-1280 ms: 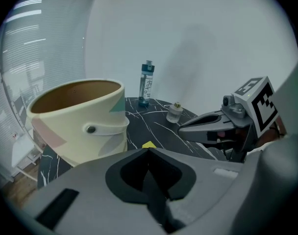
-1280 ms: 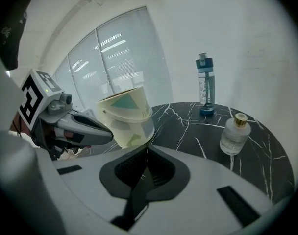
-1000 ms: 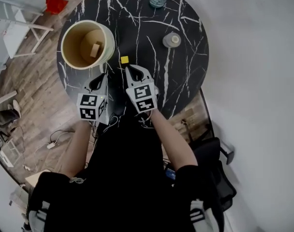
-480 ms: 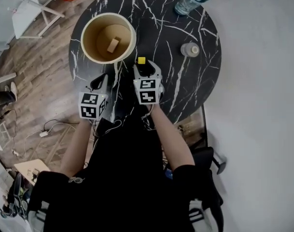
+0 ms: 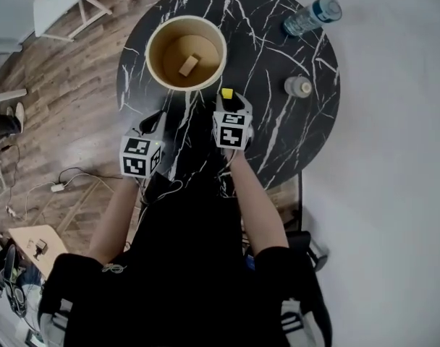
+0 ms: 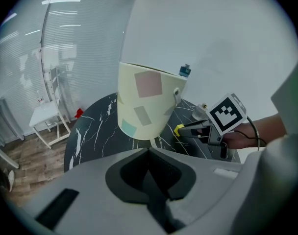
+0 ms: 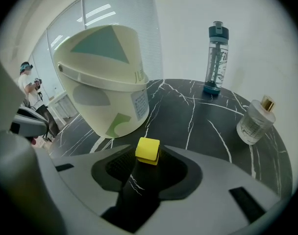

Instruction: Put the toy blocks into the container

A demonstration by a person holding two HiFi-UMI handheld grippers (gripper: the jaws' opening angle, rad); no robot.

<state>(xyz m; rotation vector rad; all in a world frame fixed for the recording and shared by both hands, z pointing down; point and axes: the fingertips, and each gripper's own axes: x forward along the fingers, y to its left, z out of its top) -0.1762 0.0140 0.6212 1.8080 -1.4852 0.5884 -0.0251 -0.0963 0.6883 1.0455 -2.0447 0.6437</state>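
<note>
right gripper view: the right gripper (image 7: 148, 156), its jaws just having been closing, is seen pinching the yellow block (image 7: 148, 149) on the table (image 7: 198, 121); a second ago the block lay ahead of its tips. the left gripper (image 6: 149, 153) is shut and empty beside the container (image 6: 146, 104), and a wooden block (image 5: 188, 65) inside it is shown only by the head view.

Yellow block (image 7: 148, 151), cream container (image 7: 107, 89), black table (image 5: 278, 132) with white veining.

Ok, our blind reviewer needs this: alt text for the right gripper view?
The right gripper's jaws have just been closing onto a yellow block on a black marble table. A cream container stands behind left; a water bottle and small glass bottle stand right.
</note>
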